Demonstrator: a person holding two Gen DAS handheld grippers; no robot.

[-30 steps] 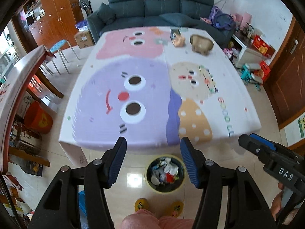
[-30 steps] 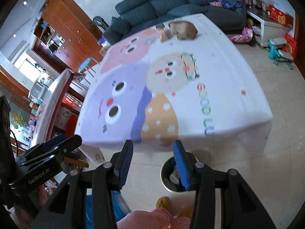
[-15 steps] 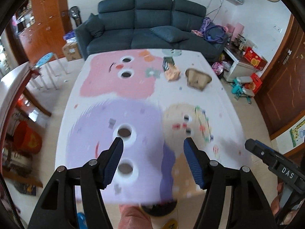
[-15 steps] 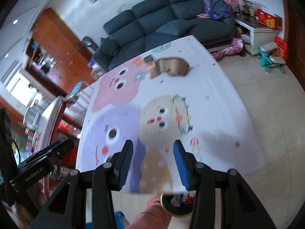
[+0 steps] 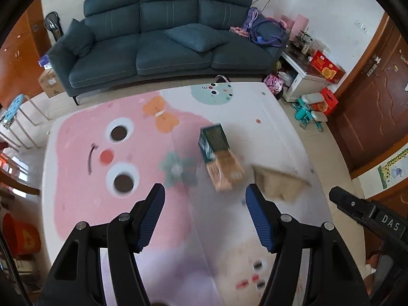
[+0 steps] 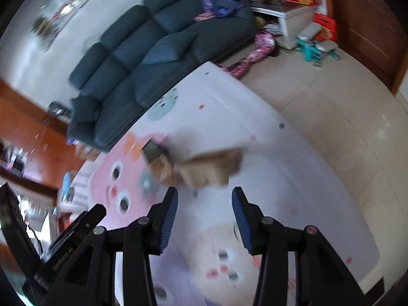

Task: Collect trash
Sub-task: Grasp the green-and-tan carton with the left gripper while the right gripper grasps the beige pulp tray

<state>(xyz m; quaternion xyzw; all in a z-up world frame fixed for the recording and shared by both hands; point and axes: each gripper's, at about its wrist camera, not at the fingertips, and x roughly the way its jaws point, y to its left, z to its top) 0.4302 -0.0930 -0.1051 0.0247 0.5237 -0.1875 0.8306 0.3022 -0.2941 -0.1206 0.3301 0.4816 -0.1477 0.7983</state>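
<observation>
Soft, even daylight; heavy fisheye bending, dark corners, motion blur strongest in right view.

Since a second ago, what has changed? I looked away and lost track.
Both grippers have swept from the trash bin at the near table edge across the table toward the far end. The left gripper now faces the snack box, the right gripper the torn cardboard piece. The left fingers have just been opening, nothing between them. Nothing was taken or released; box and cardboard lie as before.
</observation>
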